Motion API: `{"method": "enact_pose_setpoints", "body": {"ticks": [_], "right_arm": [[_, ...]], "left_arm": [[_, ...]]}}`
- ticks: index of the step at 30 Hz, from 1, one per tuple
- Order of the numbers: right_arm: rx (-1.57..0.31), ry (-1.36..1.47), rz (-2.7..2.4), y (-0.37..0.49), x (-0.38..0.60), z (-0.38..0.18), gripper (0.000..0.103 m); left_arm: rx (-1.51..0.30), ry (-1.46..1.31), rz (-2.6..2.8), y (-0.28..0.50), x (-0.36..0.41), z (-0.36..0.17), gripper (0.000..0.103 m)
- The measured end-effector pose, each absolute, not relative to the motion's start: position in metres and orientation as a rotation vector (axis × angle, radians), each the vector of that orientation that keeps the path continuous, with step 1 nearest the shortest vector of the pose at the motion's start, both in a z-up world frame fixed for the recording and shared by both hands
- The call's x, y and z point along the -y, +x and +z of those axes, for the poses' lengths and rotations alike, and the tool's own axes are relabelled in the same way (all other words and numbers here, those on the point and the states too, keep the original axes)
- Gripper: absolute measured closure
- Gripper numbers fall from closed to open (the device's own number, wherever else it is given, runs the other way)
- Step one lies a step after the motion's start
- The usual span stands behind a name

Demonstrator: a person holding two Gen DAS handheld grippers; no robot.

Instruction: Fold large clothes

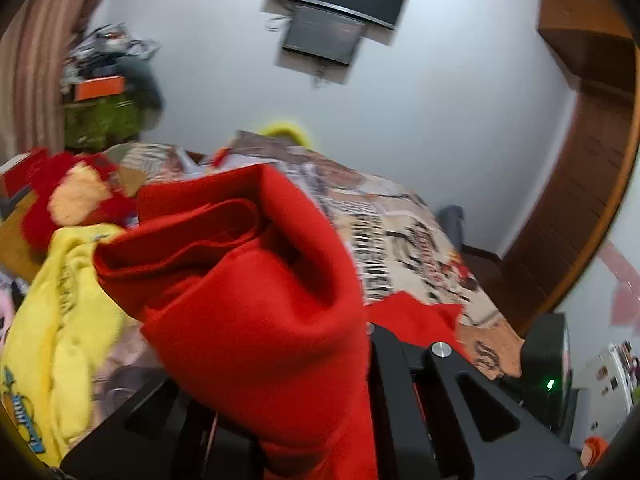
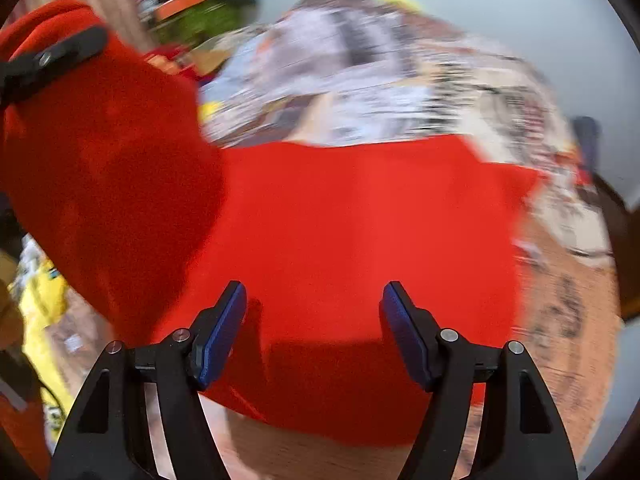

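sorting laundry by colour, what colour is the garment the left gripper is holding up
Plain red garment, pinched in the left gripper; clearest in the left wrist view.

Right gripper [image 2: 313,322]: matte black arms with triangular cut-outs, round silver screw heads at the pivots, and flat dark blue pads [image 2: 226,332]. Left gripper [image 1: 304,420], at the bottom of the frame, shows the same black frame and silver screw

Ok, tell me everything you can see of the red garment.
The red garment is plain, soft, fleece-like cloth with no print showing. One part lies spread fairly flat on the patterned bedspread. Another part is lifted in a bunched, folded mass, pinched in the shut left gripper. The right gripper hovers open over the flat part, its pads not pressing it. A yellow garment lies beside it.
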State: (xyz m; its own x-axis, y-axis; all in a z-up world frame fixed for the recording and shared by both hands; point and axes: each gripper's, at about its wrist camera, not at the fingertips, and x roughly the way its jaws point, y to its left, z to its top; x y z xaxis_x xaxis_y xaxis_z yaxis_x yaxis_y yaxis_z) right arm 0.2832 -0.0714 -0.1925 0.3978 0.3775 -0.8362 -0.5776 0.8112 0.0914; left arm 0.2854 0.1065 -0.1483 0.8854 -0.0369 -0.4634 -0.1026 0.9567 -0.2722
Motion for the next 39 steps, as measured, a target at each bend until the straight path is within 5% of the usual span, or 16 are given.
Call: {"method": "enact_pose_setpoints", "body": {"ticks": [6, 17, 19, 24, 31, 34, 39], "right_arm": [[-0.933, -0.15, 0.419, 0.297, 0.171, -0.183, 0.036], [-0.952, 0.003, 0.327, 0.291, 0.263, -0.193, 0.036], [-0.948, 0.001, 0.327, 0.287, 0.267, -0.192, 0.036], [-0.931, -0.005, 0.333, 0.277, 0.271, -0.182, 0.036], [-0.891, -0.002, 0.382, 0.266, 0.256, -0.159, 0.035], [-0.866, -0.004, 0.411, 0.261, 0.24, -0.148, 0.022], [-0.827, -0.032, 0.482, 0.26, 0.202, -0.137, 0.021]], "left_arm": [[-0.552, -0.198, -0.109, 0.318, -0.02, -0.15, 0.098], [-0.973, -0.086, -0.263, 0.359, 0.078, -0.26, 0.098], [-0.978, -0.057, -0.278, 0.351, 0.082, -0.259, 0.091], [-0.974, 0.081, -0.33, 0.325, 0.097, -0.238, 0.045], [-0.847, 0.166, -0.283, 0.276, 0.074, -0.2, 0.037], [-0.81, 0.135, -0.226, 0.269, 0.046, -0.186, 0.032], [-0.795, 0.096, -0.087, 0.271, -0.012, -0.181, 0.02]]}}
